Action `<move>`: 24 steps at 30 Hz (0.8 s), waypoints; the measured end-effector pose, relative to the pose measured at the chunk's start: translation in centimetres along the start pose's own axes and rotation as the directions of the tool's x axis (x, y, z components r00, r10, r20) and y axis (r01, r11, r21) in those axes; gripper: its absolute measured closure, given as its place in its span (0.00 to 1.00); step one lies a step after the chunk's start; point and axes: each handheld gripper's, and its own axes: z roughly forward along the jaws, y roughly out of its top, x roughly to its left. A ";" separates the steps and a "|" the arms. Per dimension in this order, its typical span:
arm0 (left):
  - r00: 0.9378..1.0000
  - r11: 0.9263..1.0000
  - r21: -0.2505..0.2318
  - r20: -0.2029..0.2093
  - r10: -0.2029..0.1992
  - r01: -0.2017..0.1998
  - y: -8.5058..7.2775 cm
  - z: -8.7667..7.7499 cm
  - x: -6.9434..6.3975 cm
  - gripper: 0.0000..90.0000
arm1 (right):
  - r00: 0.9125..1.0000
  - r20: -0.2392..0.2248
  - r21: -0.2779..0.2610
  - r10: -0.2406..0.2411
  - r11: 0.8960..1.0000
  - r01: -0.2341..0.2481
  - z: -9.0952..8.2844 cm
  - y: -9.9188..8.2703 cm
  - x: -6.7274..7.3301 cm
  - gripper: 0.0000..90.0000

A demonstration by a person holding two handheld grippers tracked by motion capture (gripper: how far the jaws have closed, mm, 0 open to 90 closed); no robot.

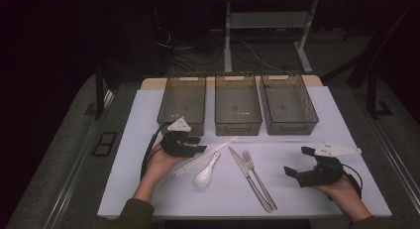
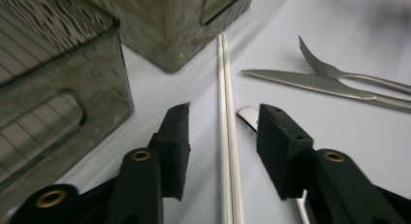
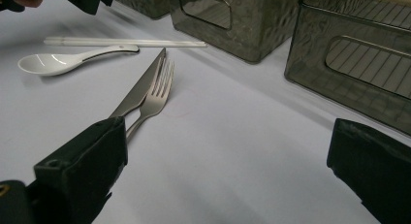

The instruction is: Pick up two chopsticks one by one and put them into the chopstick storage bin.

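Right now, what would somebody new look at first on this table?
Probably the left gripper, its open jaws on either side of the white chopsticks without pinching them. Next, the three dark bins in a row at the back. Then the white spoon, knife and fork in the middle.

No words to read

There are no letters, numbers, labels or signs that can be read on anything on the table or around it.
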 end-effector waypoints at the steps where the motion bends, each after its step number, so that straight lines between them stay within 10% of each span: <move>1: 1.000 1.000 0.009 0.001 0.011 -0.011 0.0 0.0 0.1 0.65 | 1.000 0.000 0.001 0.001 1.000 -0.001 0.0 0.0 0.0 0.01; 24: 0.999 0.995 0.098 0.018 -0.029 0.027 -1.0 1.5 0.2 0.87 | 1.000 0.001 0.000 -0.001 1.000 0.001 0.0 0.0 -0.1 0.01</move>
